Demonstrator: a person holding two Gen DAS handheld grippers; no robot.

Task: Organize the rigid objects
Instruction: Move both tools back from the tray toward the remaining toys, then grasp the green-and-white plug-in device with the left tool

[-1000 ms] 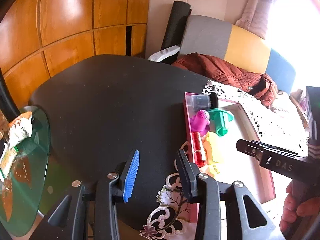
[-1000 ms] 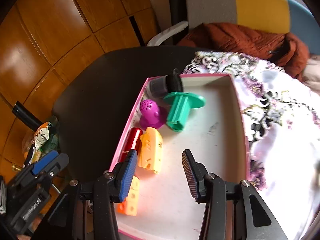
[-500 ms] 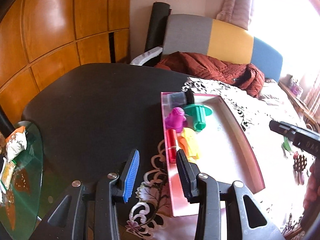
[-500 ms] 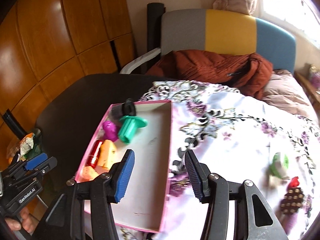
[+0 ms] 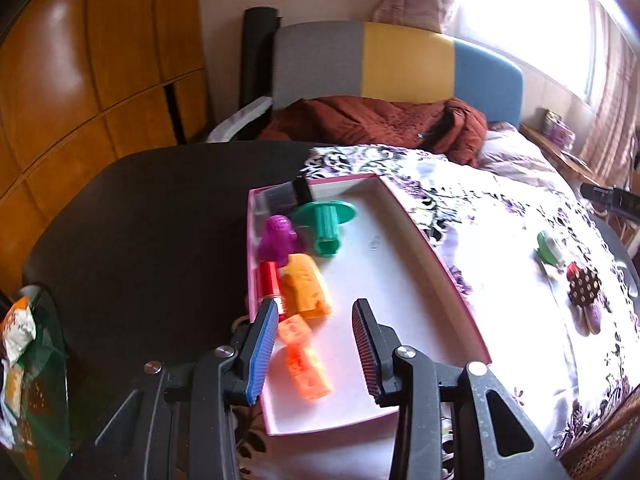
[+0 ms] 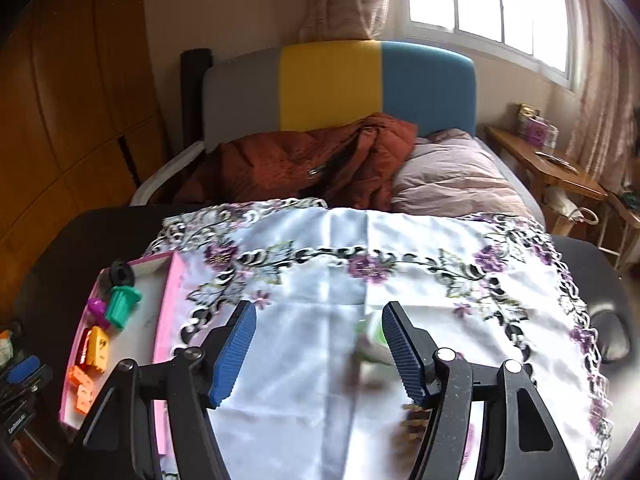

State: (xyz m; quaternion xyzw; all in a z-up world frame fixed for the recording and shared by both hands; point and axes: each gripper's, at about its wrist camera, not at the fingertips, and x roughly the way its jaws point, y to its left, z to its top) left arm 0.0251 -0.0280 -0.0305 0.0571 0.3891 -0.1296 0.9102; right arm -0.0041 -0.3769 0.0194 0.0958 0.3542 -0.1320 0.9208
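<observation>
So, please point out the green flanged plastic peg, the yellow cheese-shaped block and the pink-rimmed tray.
Green flanged plastic peg (image 5: 328,230), left wrist view, on its ribbed stem.
Yellow cheese-shaped block (image 5: 306,286), left wrist view, on its top face.
Pink-rimmed tray (image 5: 436,276), left wrist view, on its right wall.

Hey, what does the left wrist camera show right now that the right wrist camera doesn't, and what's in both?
Only the left wrist view shows a glass side table with snack packets, and a brown spotted toy sharply on the cloth.

Only the right wrist view shows the window, a pillow and a wooden side table.

Both show the pink tray holding the green funnel-shaped piece, yellow block and orange block, plus the floral cloth and rust-coloured jacket.
</observation>
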